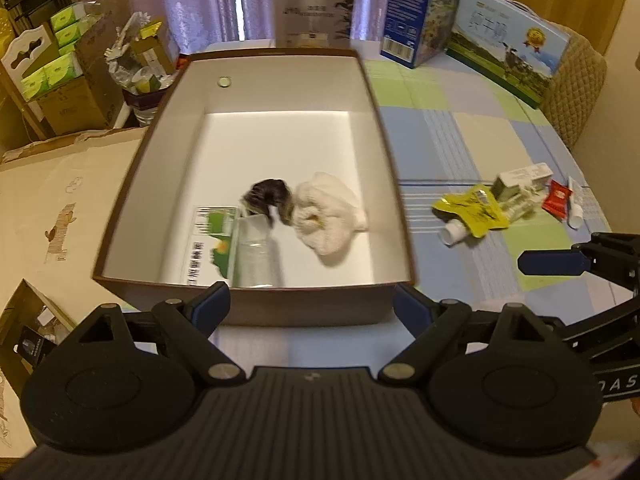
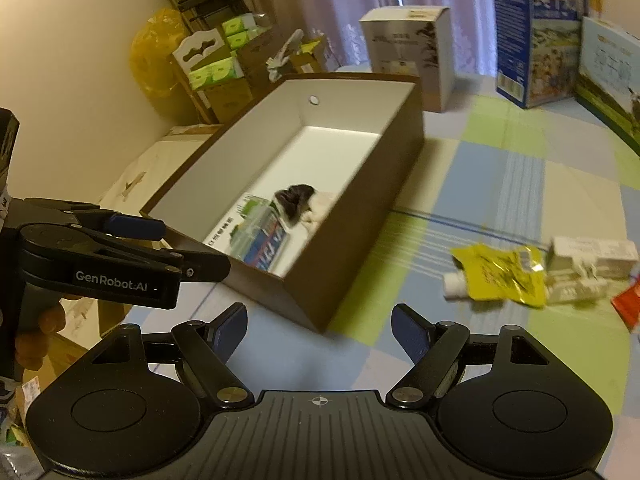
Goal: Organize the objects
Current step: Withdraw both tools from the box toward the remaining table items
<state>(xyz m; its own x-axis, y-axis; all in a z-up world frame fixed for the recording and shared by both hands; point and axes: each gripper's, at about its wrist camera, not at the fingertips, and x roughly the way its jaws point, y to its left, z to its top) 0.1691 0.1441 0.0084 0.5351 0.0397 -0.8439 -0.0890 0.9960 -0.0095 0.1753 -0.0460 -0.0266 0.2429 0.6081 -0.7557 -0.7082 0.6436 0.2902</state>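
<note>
A brown box (image 1: 256,53) with a white inside stands on the table straight ahead of my left gripper (image 1: 310,300), which is open and empty at the box's near wall. In the box lie a white cloth (image 1: 328,216), a dark furry item (image 1: 268,196), a green-and-white packet (image 1: 212,240) and a clear plastic case (image 1: 256,252). To the right, on the tablecloth, lie a yellow pouch (image 1: 476,212), a small white carton (image 1: 520,180), a red sachet (image 1: 558,200) and a white tube (image 1: 576,204). My right gripper (image 2: 318,316) is open and empty, between the box (image 2: 360,216) and the yellow pouch (image 2: 504,276).
Tall cartons stand at the table's far side: a grey-white one (image 1: 312,12), a blue one (image 1: 420,12) and a flat illustrated one (image 1: 508,44). A quilted chair back (image 1: 580,80) is at the right. Cardboard boxes with green tissue packs (image 1: 60,60) are stacked on the left.
</note>
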